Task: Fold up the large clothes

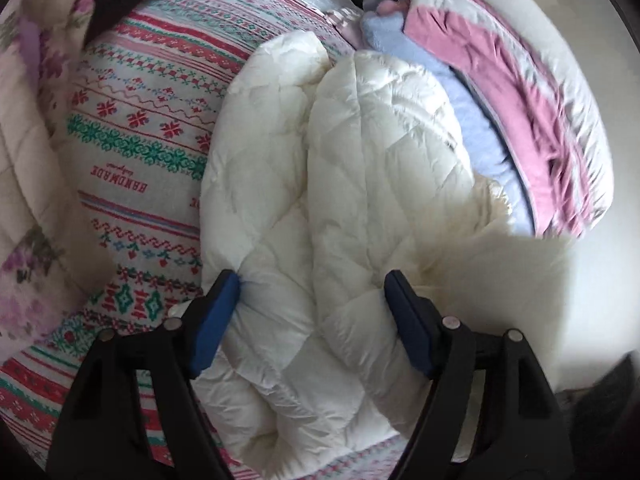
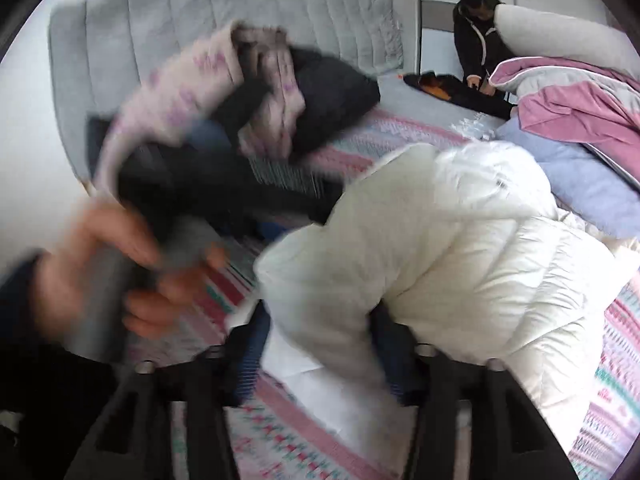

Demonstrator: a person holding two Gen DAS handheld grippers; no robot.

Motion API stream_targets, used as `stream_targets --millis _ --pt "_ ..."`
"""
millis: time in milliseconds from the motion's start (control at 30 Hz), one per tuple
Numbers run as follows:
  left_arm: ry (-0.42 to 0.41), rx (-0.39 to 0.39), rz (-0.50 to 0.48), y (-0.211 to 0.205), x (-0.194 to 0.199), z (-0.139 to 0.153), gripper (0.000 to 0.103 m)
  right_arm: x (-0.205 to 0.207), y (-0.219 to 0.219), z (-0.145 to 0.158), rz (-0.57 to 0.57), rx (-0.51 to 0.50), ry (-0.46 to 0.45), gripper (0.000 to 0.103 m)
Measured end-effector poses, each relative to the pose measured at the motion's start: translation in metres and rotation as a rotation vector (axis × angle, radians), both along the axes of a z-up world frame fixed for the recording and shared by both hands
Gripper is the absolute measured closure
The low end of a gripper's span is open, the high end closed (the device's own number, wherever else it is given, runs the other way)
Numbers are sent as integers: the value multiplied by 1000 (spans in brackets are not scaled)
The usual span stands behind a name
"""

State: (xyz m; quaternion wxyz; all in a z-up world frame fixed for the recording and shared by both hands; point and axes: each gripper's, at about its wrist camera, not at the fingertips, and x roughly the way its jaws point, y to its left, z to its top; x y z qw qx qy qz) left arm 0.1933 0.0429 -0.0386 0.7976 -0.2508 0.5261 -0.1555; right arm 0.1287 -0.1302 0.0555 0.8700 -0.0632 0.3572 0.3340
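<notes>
A white quilted puffer jacket (image 1: 352, 184) lies bunched on a patterned bedspread (image 1: 136, 132). My left gripper (image 1: 312, 312) has its jaws wide apart with thick folds of the jacket between the blue pads (image 1: 216, 316); the left pad touches the fabric. In the right wrist view the jacket (image 2: 448, 240) is raised and humped. My right gripper (image 2: 320, 344) has part of the jacket between its fingers, with a white hem hanging in the gap. My left hand and its gripper (image 2: 132, 264) show blurred at the left.
A pink and grey garment (image 1: 516, 92) and a pale blue one (image 1: 472, 120) lie piled at the right. A floral quilt (image 1: 28, 160) lies at the left. A grey headboard (image 2: 224, 12) stands behind. Another person (image 2: 476, 28) in black stands by the bed's far corner.
</notes>
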Motion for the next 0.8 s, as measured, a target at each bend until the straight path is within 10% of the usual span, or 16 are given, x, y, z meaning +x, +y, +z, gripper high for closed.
stream_targets --millis 267,567,800 --pt "-34 74 -18 -3 -6 2 30 24 -115 8 -340 296 117 40" --pt "-19 -19 7 14 -7 17 30 32 -34 -36 -318 -143 52 38" --pt "-34 -140 45 33 -12 32 27 25 -35 -45 -329 -195 48 38"
